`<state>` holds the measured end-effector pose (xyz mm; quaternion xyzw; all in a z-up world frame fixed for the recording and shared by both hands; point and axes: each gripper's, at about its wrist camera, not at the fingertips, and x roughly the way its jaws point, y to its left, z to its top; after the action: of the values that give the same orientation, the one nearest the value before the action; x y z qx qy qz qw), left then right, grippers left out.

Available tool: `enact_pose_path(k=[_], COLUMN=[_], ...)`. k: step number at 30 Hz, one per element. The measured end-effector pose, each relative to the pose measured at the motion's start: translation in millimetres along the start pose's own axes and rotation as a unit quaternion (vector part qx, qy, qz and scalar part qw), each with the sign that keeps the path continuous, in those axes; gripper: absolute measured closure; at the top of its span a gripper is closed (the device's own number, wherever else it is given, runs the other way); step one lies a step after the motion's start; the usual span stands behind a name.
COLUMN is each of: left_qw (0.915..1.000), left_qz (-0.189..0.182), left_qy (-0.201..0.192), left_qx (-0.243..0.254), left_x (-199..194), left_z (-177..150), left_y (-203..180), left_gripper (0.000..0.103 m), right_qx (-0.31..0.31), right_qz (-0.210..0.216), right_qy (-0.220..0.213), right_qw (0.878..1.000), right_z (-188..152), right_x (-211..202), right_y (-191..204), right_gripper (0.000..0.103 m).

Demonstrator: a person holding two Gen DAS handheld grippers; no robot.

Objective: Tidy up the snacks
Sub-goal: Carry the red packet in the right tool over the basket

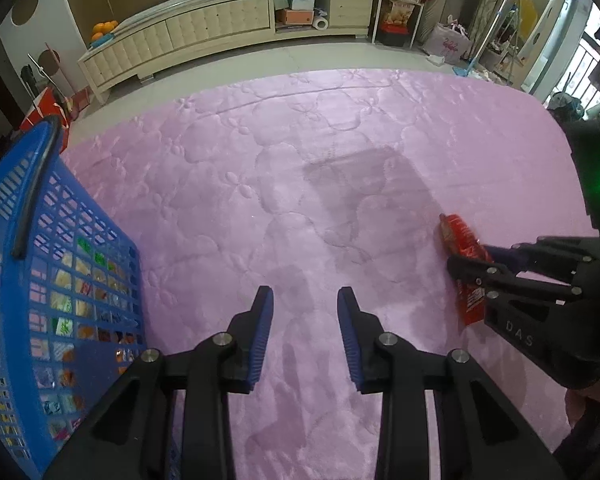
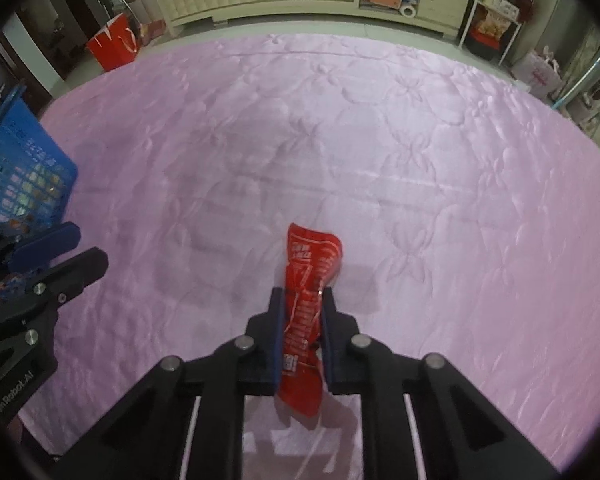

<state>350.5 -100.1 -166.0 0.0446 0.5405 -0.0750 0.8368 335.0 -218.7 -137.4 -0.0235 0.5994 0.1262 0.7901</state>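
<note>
**Right jaws pinch the red snack packet; left jaws carry nothing**

Clamped between our right gripper's (image 2: 302, 296) blue-padded fingers (image 2: 277, 332) is a red snack packet (image 2: 310, 264), standing roughly upright with its crumpled top sticking out beyond the fingertips and its lower end hanging back between the black linkages. The pads press on both its sides, and the foil is squeezed narrow where they meet it. From the left wrist view we see the same packet (image 1: 462, 240) at the right edge, held in that gripper above the pink cover.

Our left gripper (image 1: 305, 294) has its jaws drawn to a narrow gap with nothing between them; only the pink fabric shows through the space between the ribbed blue pads (image 1: 262, 336). In the right wrist view it (image 2: 66, 250) sits at the far left, well apart from the packet.

Beneath both tools lies a pink quilted blanket (image 1: 284, 184) stitched with a flower pattern. Just left of our left gripper stands a blue plastic basket (image 1: 100, 232) with a lattice wall and a dark handle; through the holes we make out many small colourful snack wrappers inside. Beyond the blanket runs a pale floor and a long cream cabinet (image 1: 220, 26) with oranges (image 1: 103, 29) on its left end. A red paper bag (image 2: 114, 46) stands on the floor near it.
</note>
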Motion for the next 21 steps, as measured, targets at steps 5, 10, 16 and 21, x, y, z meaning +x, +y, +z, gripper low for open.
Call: enact_pose_path(k=[5,10,16,21], left_qw=[0.9999,0.9994,0.998,0.9963], left_qz=[-0.002,-0.014,-0.026,-0.024], left_qy=[-0.013,-0.031,-0.056,-0.082], left_qx=[0.004,-0.003,-0.012,-0.009], left_x=[-20,-51,-96,-134], left_z=[-5,-17,-34,-49], left_y=[-1,1,5,7], left_gripper=[0.072,0.072,0.067,0.062], right_qx=[0.006,-0.002,-0.009,-0.014], right_qz=[0.012,0.027,0.035,0.045], right_qy=[-0.023,-0.049,-0.084,-0.108], right_qw=[1.0,0.998,0.996,0.993], right_z=[-14,-25,-31,-28], right_x=[-32,-70,-114,-141], right_y=[-1,4,14,43], right_gripper=[0.091,0.091,0.091,0.091])
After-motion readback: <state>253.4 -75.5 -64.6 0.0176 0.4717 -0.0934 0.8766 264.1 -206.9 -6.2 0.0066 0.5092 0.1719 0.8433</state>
